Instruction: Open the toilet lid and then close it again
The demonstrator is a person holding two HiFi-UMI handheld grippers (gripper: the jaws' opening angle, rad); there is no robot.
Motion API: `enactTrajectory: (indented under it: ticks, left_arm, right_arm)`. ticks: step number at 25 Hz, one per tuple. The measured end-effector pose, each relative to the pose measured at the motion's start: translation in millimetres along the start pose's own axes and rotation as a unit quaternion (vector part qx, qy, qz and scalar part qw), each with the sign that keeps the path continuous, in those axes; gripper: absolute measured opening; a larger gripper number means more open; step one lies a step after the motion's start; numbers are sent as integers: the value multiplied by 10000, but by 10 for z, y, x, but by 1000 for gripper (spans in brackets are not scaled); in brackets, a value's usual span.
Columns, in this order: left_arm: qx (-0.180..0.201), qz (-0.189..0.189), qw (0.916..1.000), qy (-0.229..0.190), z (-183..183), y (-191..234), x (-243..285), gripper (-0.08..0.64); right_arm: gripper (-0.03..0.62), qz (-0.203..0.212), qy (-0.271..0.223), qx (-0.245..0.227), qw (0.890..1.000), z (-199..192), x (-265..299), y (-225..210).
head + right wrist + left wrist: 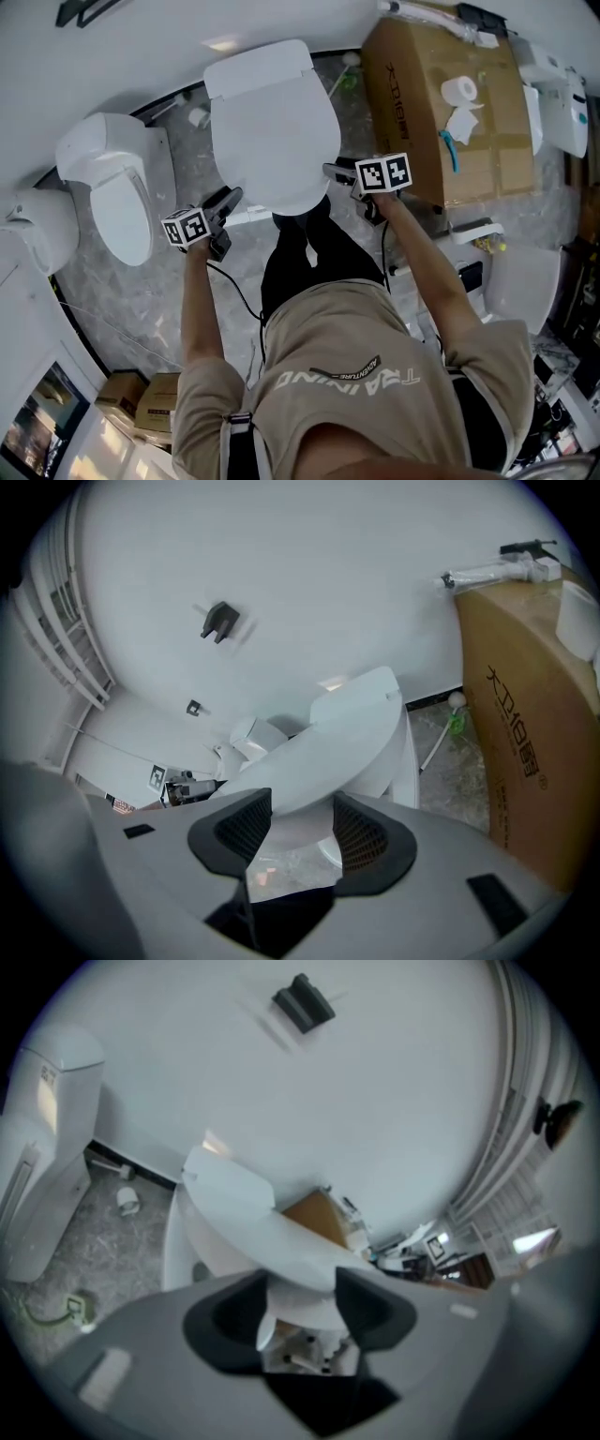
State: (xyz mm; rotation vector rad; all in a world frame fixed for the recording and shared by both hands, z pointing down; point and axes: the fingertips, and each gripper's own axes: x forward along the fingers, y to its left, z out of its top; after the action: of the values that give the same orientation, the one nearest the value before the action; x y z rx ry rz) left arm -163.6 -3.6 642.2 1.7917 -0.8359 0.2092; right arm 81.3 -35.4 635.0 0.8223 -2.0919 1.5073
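Note:
The white toilet lid (272,131) is tilted up off its bowl, with the tank (258,67) behind it. My left gripper (230,200) is at the lid's front left edge and my right gripper (334,172) at its front right edge. In the left gripper view the lid (267,1227) slants across and its rim runs in between the dark pads of that gripper (300,1302). The right gripper view shows the same: the lid (319,757) fills the gap of that gripper (302,822), with the bowl's rim (411,761) below it. Both grippers look shut on the rim.
A second white toilet (122,197) stands to the left. A big cardboard box (427,141) with a paper roll (459,90) on top stands close on the right. More white fixtures (525,281) sit at the right, small boxes (141,403) at the lower left.

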Motion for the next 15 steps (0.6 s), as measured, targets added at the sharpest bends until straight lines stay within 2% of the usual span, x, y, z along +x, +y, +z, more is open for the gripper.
enactTrajectory:
  ticks: [4,8,10,12,14,15]
  left_arm:
    - [-165,-18,9999,-23,139,-25,-29,222]
    - [-230,-55,9996,149,175,-65,-40,224]
    - [-226,-79,9994,243,187,-76,-30,225]
    - [-239,-105,9992,288,215,-86,-32,225]
    - [-204,-80,9992,324,240,-89,-41,227]
    - [-191,-64,9993,316,251,-90,-43,227]
  right_arm:
    - [188,23,162,144,9998,144,-13,56]
    - [195,468,454,106,9978,154,-39,98]
    - [204,798,556,-237,9950,124,-67,120]
    - [213,1099,607,-850,9884,97,-94,147]
    - [213,1170,656,-1450,9803,69,-98,150]
    - [213,1067,661,-1728,9769,65,-92,136]
